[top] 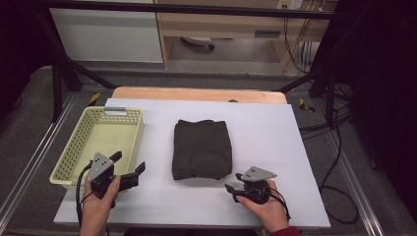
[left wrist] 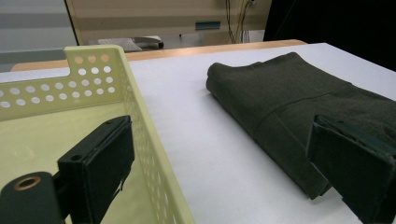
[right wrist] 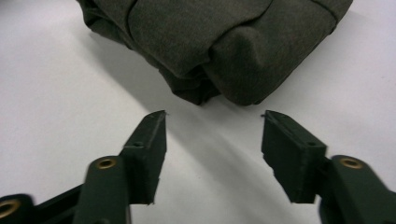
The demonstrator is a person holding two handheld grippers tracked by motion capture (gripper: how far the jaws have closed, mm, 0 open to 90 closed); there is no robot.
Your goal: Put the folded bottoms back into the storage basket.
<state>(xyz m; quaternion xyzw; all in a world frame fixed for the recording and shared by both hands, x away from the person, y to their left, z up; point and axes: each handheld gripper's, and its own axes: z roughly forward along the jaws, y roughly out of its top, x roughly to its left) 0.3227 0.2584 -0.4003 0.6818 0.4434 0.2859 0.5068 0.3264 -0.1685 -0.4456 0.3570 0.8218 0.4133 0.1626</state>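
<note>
A folded dark olive garment (top: 201, 149) lies in the middle of the white table top (top: 275, 147). In the left gripper view the garment (left wrist: 289, 88) lies to the right, ahead of one jaw. My left gripper (top: 130, 161) is held at the near right corner of the pale yellow basket (top: 105, 112), its jaws wide open (left wrist: 219, 122) and straddling the basket's right wall (left wrist: 140, 107). My right gripper (top: 232, 181) sits low over the table just short of the garment's near right corner (right wrist: 210, 32). Its jaws (right wrist: 215, 113) stand apart with only bare table between them.
The perforated basket has nothing in it. A wooden table edge (top: 196, 93) runs behind the white top. Black frame struts (top: 59, 73) slant down at both back corners, and cables (top: 339, 147) trail on the floor to the right.
</note>
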